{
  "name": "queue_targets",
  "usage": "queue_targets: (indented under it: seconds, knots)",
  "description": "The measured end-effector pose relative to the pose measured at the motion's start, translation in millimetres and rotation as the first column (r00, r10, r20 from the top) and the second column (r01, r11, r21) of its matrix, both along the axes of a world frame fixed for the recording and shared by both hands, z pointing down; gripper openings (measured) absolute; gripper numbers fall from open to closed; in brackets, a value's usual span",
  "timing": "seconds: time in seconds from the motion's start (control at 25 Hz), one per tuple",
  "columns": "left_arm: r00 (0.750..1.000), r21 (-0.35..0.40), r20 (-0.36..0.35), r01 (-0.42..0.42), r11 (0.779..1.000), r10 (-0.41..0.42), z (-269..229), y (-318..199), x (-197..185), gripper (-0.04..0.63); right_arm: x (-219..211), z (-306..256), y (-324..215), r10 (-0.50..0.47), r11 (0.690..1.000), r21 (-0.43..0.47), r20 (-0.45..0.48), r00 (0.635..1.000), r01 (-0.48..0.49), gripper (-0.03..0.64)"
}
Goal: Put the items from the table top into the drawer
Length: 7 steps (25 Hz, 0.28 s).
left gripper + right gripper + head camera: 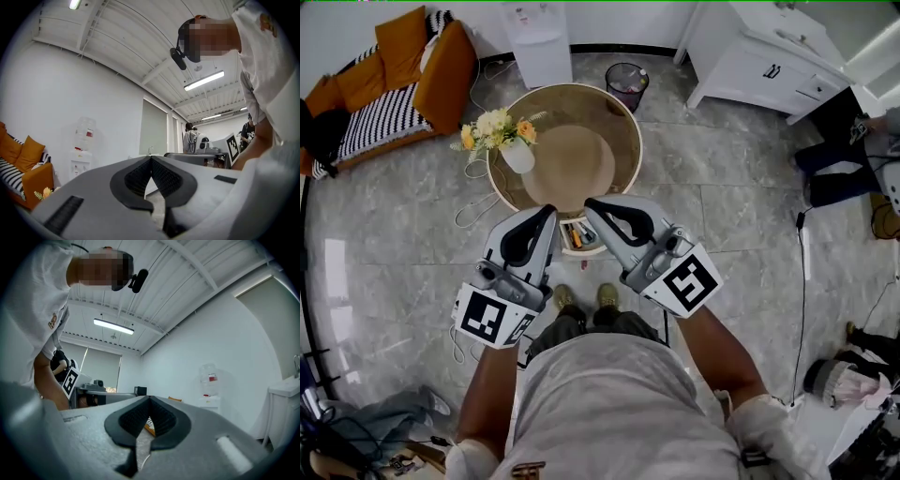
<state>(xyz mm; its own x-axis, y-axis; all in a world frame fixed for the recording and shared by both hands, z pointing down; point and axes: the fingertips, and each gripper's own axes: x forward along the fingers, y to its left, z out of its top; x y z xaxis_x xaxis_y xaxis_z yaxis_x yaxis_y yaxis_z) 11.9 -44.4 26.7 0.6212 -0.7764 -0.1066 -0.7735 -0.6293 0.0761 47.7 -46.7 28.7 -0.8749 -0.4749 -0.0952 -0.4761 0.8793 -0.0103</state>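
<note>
The round brown table [614,141] bears a white vase of flowers [516,153]. At its near edge a small drawer [566,246] stands open, with several pens and markers lying in it. In the head view my left gripper [548,212] and right gripper [590,203] hover side by side over the drawer, pointing toward the table. Both are shut with nothing between the jaws. The left gripper [151,159] and the right gripper [150,399] both point about level at the room, and neither gripper view shows the drawer.
An orange sofa [394,75] stands at the back left, a water dispenser [539,42] and a waste bin [625,84] behind the table, and a white cabinet [769,66] at the back right. Cables [478,211] lie on the floor left of the table.
</note>
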Motion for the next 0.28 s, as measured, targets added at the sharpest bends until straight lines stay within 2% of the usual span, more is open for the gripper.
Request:
queue_targets:
  seconds: [0.12, 0.28]
  knots:
    - [1.000, -0.003, 0.008, 0.003, 1.000, -0.003, -1.1, 0.6, -1.0, 0.000, 1.4, -1.1, -1.1, 0.000, 1.000, 0.002, 0.001, 1.000, 0.000, 0.000]
    - [1.000, -0.010, 0.020, 0.001, 1.000, 0.000, -1.0, 1.7, 0.5, 0.000, 6.4, -3.8, -3.3, 0.006, 0.999, 0.049, 0.008, 1.000, -0.006, 0.000]
